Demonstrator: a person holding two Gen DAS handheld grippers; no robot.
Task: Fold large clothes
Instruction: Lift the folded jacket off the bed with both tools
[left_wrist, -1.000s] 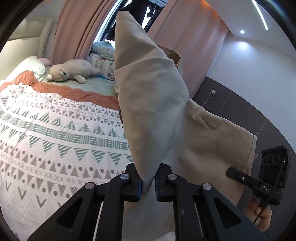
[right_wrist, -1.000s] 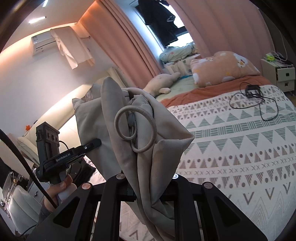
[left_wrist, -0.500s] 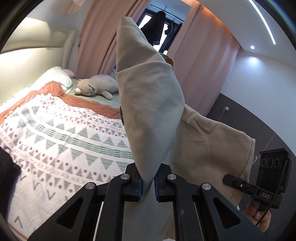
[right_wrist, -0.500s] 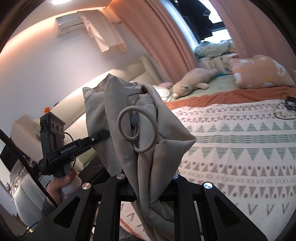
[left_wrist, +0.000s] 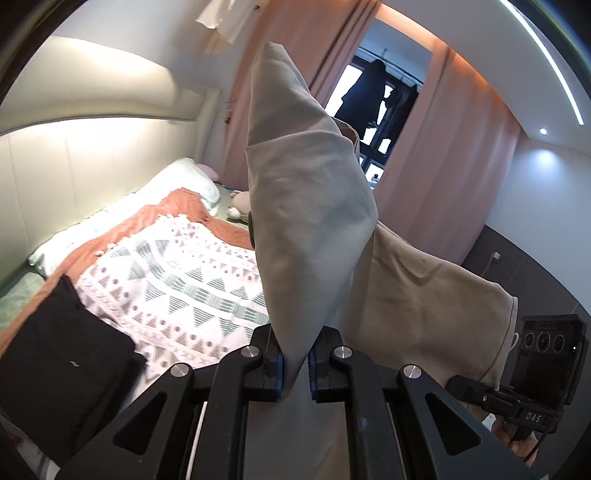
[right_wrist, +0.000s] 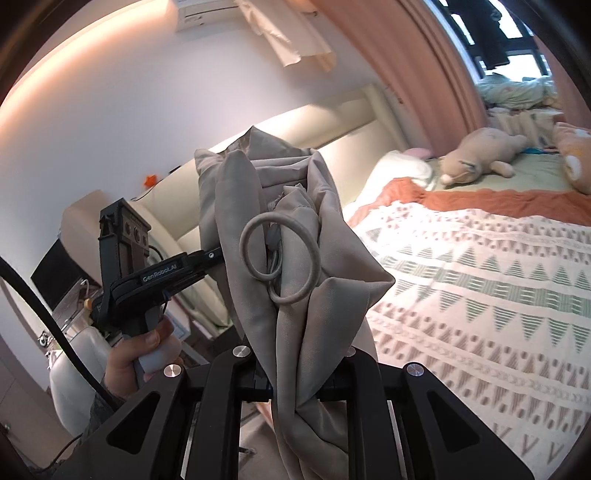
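A large beige-grey garment (left_wrist: 314, 229) hangs in the air between both grippers. My left gripper (left_wrist: 295, 363) is shut on one of its edges, and the cloth stands up in a tall peak above the jaws. My right gripper (right_wrist: 301, 384) is shut on a bunched part of the same garment (right_wrist: 295, 295), where a looped drawstring (right_wrist: 280, 258) shows. The right gripper also shows in the left wrist view (left_wrist: 532, 373), the left one in the right wrist view (right_wrist: 147, 266).
A bed with a white triangle-patterned cover (right_wrist: 480, 288) and an orange blanket lies below and ahead. A black folded garment (left_wrist: 59, 362) lies on its near corner. A plush toy (right_wrist: 476, 155) and pillows lie at the head. Pink curtains (left_wrist: 436, 177) hang by the window.
Both grippers have swung left with the garment held up. The black garment on the bed corner has come into the left wrist view. Both grips are unchanged.
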